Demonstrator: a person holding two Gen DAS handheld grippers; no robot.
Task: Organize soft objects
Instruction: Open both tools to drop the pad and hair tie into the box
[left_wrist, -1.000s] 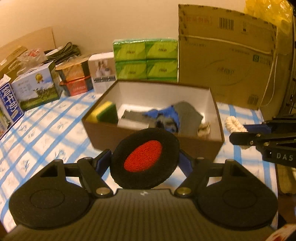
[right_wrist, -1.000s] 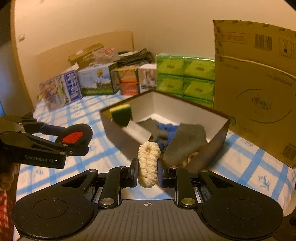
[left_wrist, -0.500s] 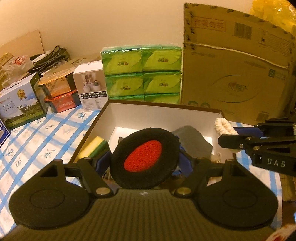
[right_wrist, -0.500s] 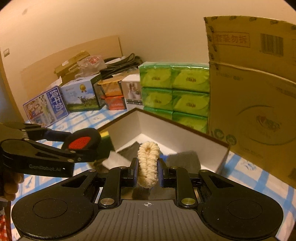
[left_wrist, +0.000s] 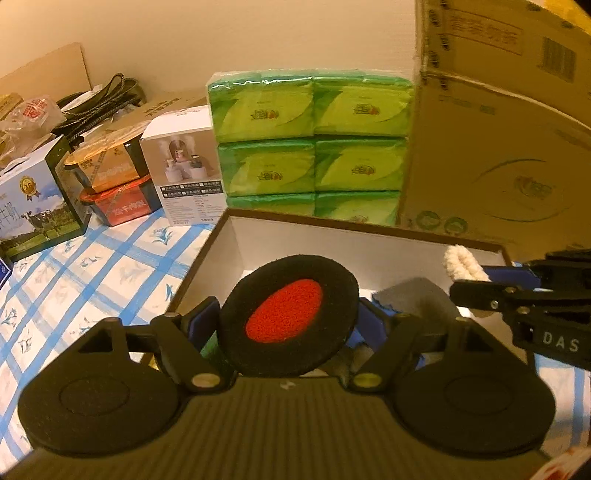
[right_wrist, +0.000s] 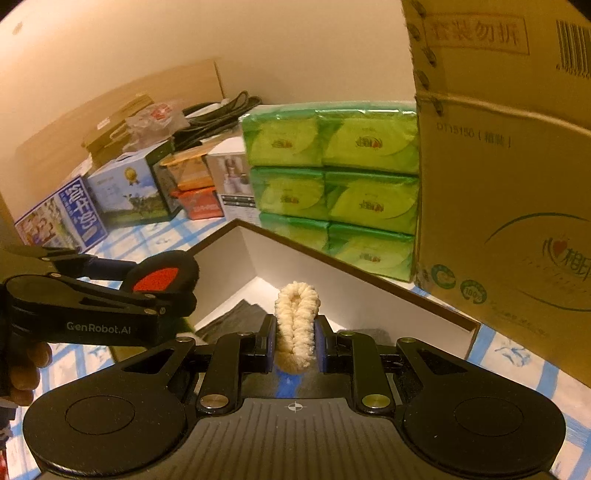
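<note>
My left gripper (left_wrist: 290, 319) is shut on a round black foam pad with a red centre (left_wrist: 284, 315) and holds it above the open brown box (left_wrist: 332, 221). My right gripper (right_wrist: 295, 338) is shut on a cream fluffy scrunchie (right_wrist: 297, 321), also over the box (right_wrist: 332, 266). The scrunchie shows in the left wrist view (left_wrist: 461, 264), and the pad shows in the right wrist view (right_wrist: 160, 277). Grey cloth (left_wrist: 410, 299) and a bit of blue fabric lie inside the box.
Green tissue packs (left_wrist: 310, 144) are stacked behind the box. A tall cardboard carton (left_wrist: 498, 147) stands at the right. Small product boxes (left_wrist: 181, 162) and milk cartons (right_wrist: 129, 195) line the back left on a blue-checked cloth (left_wrist: 92, 266).
Both grippers have moved forward and over the brown box, each still holding its object. The box and the tissue packs now look closer.
</note>
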